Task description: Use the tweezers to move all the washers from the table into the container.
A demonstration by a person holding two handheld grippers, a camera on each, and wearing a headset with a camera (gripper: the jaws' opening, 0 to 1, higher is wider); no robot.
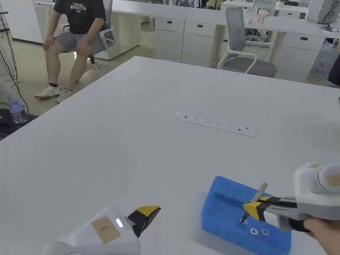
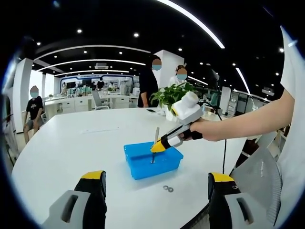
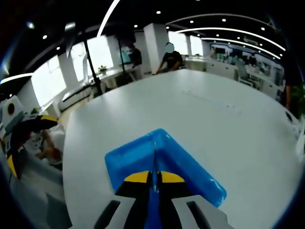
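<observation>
R: right gripper (image 1: 254, 208) clamped on tweezers (image 1: 261, 190), tips down inside blue container (image 1: 223, 212), load at tips cannot be told | two washers (image 1: 258, 231) on table (image 1: 133, 133) just behind tips, outside container wall | L: left gripper (image 2: 156, 191) wide open, empty | risk: flat washers skid or flick away under slanted tips

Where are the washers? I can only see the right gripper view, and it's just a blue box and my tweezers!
Observer: Two washers lie side by side on the table, just outside the blue container. The left gripper view shows them.
Operator: Is my other claw holding anything?
Observer: No. The left claw is open, jaws wide apart, gripping nothing.
Operator: How low are my tweezers?
Observer: Seen from the side, the tweezers in the right claw point down, with the tip inside the container.
</observation>
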